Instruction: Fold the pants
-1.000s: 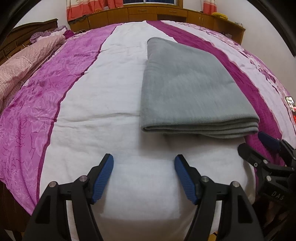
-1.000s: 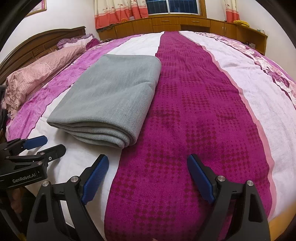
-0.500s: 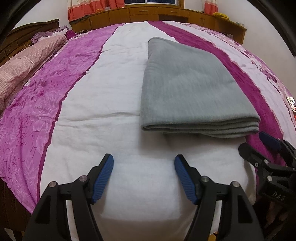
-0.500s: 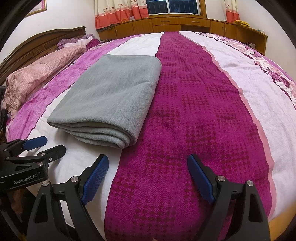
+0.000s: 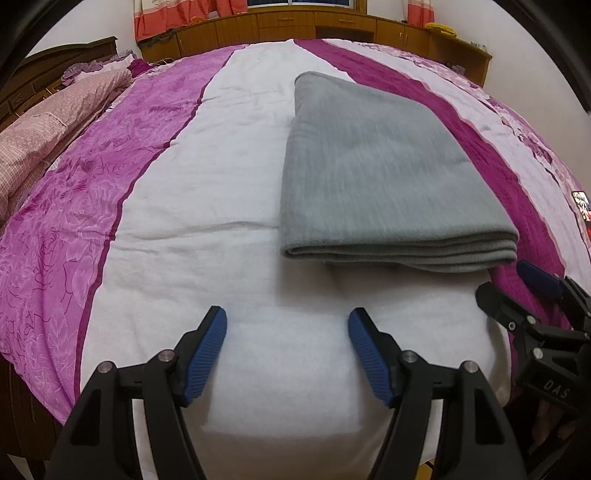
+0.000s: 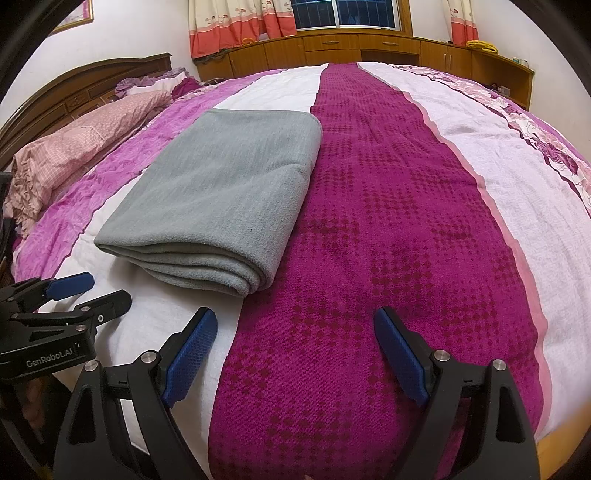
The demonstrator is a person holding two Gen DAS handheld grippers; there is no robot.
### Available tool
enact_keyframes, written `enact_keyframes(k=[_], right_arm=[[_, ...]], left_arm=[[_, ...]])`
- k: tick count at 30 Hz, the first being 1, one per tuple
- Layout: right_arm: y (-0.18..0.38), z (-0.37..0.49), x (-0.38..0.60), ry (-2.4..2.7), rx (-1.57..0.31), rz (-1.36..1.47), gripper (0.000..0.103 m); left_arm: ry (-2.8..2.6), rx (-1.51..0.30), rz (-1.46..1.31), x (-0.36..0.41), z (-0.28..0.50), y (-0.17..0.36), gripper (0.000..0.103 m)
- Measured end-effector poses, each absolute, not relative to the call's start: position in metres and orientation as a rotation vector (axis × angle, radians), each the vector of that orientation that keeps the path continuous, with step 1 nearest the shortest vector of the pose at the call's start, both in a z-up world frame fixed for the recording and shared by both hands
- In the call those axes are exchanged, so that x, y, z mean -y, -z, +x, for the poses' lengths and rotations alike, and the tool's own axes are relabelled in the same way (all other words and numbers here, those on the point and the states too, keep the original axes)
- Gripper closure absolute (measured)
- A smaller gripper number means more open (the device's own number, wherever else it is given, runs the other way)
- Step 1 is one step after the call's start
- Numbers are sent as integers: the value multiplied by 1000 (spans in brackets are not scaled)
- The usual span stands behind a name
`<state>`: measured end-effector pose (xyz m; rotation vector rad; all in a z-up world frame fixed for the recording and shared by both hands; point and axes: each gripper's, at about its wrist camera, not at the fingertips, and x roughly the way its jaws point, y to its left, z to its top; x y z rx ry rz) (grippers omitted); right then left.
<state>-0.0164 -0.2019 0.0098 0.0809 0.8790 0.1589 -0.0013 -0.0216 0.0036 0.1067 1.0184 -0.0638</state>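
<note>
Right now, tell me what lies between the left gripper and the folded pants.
Only bare white bedspread: the left wrist view shows nothing between the left gripper and the folded grey pants.

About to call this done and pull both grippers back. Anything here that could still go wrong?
Two things, probably minor. The folded grey pants lie close to the near bed edge, so a nudge could slide them off. Both the left gripper and the right gripper are open near the stacked layers; a finger could snag them.

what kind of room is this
A bedroom, most likely: a large bed with a striped cover, a carved wooden headboard with pillows beside it, and curtains at a window over low wooden cabinets.
</note>
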Motion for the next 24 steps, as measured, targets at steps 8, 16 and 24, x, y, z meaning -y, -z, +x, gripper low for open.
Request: enact_keyframes(k=[8,16,24], right_arm=[[-10,-17,202,-159,-879,81,20],[-10,-17,202,-159,-879,81,20],[-9,-17,202,-159,-878,82,20]], left_arm=[[65,-1025,113,22,0,-3,31],[62,-1035,116,23,0,-2,31],[60,-1039,120,22,2,-2,31]])
